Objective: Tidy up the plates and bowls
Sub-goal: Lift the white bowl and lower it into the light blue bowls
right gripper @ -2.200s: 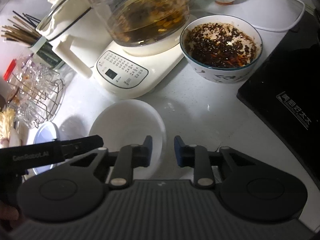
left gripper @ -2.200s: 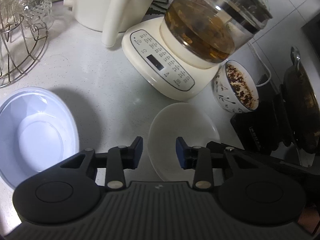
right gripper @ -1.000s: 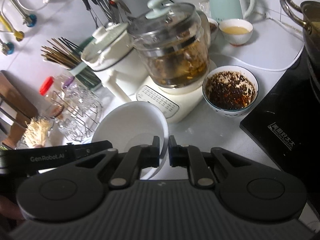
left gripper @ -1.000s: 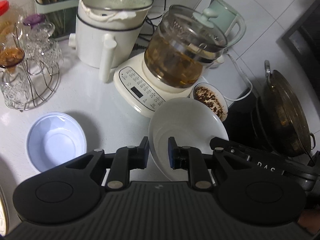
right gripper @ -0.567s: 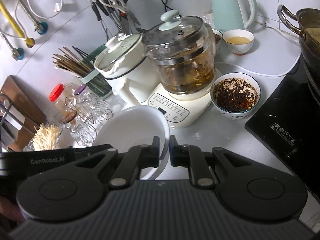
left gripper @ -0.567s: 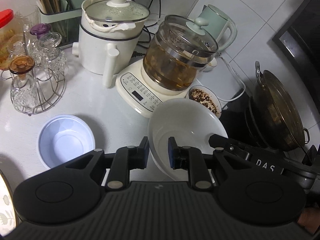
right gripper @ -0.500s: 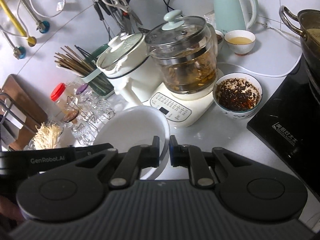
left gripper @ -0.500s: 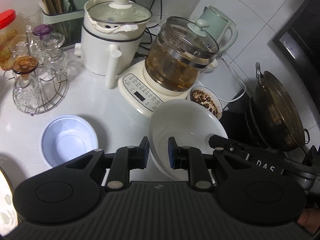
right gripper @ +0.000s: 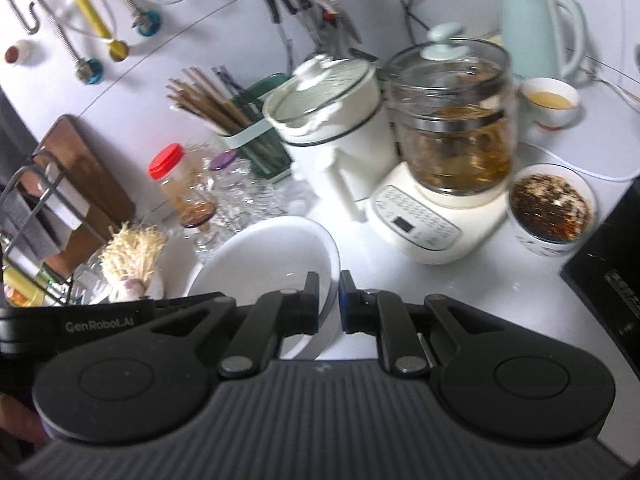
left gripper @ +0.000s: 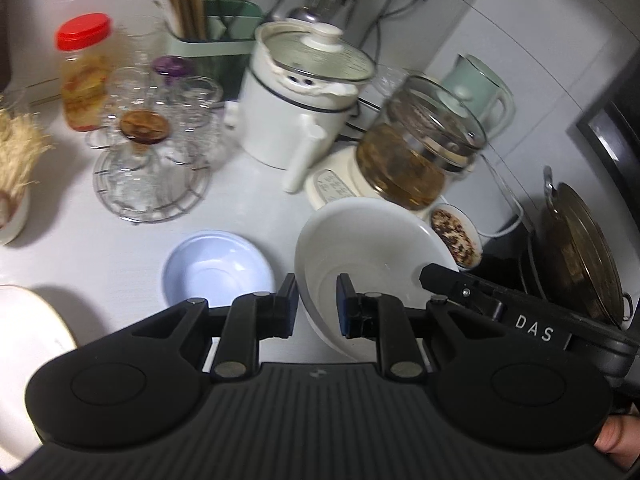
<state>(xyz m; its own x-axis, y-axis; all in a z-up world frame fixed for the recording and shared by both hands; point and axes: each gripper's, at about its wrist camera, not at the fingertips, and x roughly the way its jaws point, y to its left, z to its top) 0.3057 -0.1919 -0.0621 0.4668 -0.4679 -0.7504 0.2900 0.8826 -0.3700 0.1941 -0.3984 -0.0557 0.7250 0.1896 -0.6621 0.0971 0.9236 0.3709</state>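
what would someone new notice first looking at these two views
The white bowl, tilted and pinched at opposite rims by the left gripper and the right gripper. Behind it stands a glass kettle of brown liquid on its cream base, and a pale blue bowl sits empty on the counter to its left.

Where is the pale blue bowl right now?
In the left wrist view the pale blue bowl sits on the counter, left of the held white bowl and in front of the wire glass rack.

White tiled wall [right gripper: 224,12], white countertop [left gripper: 100,248]
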